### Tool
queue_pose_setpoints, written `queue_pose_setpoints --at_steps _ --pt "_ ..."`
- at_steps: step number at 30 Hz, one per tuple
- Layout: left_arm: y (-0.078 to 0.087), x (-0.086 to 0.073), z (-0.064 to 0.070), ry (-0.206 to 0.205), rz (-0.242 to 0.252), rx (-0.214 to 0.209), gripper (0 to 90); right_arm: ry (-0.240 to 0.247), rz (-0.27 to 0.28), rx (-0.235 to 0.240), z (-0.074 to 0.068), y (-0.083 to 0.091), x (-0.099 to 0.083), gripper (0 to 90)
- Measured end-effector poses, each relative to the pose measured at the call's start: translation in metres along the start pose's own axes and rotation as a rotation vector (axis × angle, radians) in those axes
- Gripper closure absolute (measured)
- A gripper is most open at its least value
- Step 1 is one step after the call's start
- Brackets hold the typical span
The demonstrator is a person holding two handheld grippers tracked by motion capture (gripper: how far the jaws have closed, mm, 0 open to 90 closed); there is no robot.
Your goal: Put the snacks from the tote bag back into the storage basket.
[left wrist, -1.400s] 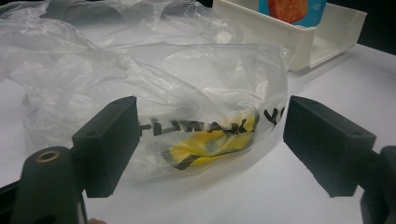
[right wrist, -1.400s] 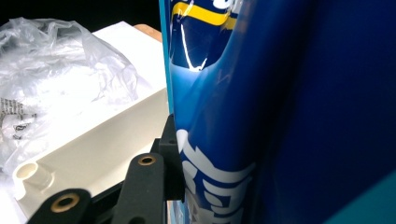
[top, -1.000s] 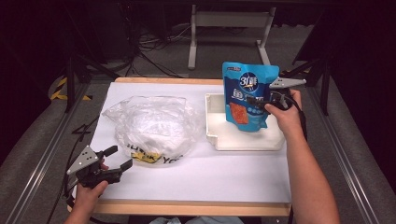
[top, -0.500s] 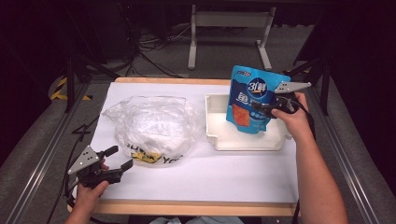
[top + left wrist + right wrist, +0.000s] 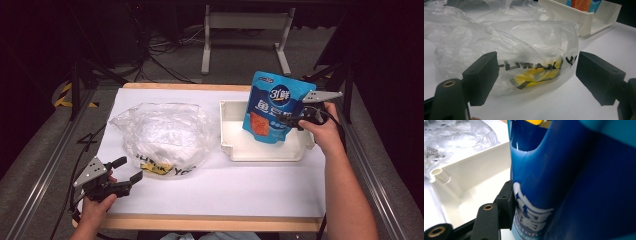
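a: pouch (image 5: 274,106) first — where do we have it?

b: upright over the white tray (image 5: 235,150), lower edge inside the tray's walls, our right gripper (image 5: 292,120) clamped on its right side.

a: room around the tray?

b: bare white table (image 5: 225,187) on its near side; the crumpled plastic bag (image 5: 162,135) lies just left of it.

a: and our left gripper (image 5: 125,172)?

b: jaws spread, holding nothing, near the bag's printed edge.
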State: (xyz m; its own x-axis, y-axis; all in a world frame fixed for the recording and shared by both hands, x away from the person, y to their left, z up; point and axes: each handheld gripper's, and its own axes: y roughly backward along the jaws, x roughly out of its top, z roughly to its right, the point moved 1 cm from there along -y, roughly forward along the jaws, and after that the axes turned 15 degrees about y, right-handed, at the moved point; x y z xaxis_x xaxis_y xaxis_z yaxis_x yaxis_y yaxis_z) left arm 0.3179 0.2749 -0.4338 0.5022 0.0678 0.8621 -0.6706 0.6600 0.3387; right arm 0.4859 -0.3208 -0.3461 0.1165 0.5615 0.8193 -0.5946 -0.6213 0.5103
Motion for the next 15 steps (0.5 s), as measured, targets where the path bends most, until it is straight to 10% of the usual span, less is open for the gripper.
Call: queue_pose_setpoints --at_steps 15 --pt "0.001 0.001 0.0 -0.001 0.004 -0.001 19.0 -0.076 0.024 -0.053 -0.006 0.012 0.003 10.6"
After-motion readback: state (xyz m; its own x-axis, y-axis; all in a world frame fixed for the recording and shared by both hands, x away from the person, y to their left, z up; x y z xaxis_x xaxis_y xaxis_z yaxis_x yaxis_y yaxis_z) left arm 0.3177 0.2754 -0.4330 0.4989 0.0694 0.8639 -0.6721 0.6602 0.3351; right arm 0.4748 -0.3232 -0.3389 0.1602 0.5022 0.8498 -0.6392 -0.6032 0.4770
